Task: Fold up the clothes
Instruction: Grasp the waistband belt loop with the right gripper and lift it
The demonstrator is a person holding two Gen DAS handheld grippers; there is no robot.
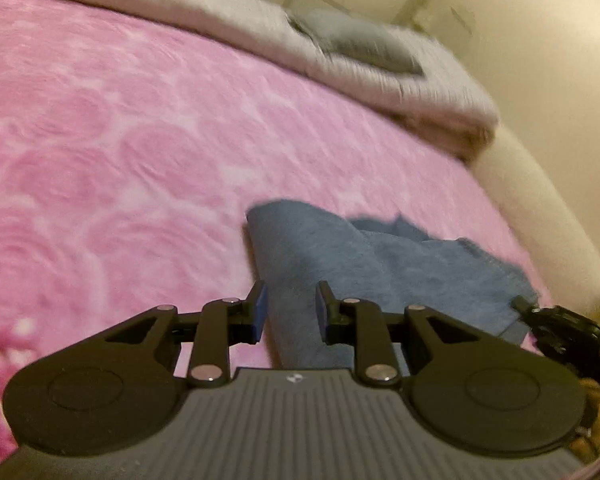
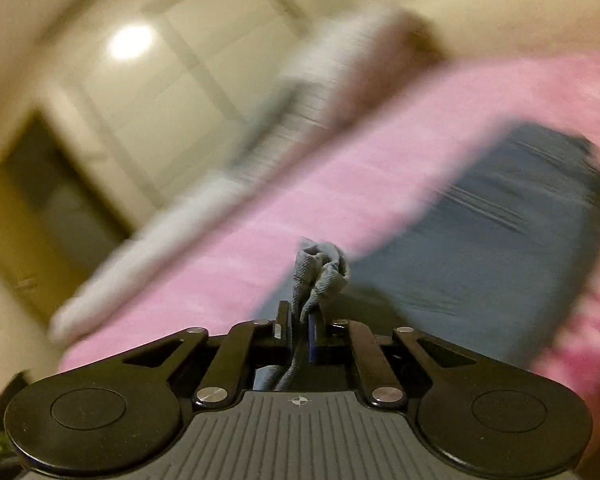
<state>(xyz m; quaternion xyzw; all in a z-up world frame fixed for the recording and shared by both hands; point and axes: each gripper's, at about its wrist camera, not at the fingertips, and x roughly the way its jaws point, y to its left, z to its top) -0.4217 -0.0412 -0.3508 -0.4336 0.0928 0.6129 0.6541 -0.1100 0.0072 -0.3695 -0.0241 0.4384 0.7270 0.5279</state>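
A blue garment (image 1: 364, 264) lies partly folded on the pink bedspread (image 1: 120, 140). My left gripper (image 1: 290, 312) is open, its jaws apart just above the garment's near edge, holding nothing. In the right wrist view, my right gripper (image 2: 300, 324) is shut on a bunched edge of the blue garment (image 2: 480, 232), which trails off to the right over the pink bedspread (image 2: 300, 208). That view is blurred. The right gripper's black body also shows at the right edge of the left wrist view (image 1: 560, 328).
A grey-white folded blanket (image 1: 260, 36) with a dark grey item (image 1: 360, 44) on it lies along the far side of the bed. A cream bed frame edge (image 1: 540, 208) runs at the right. Walls and a doorway (image 2: 60, 208) stand beyond.
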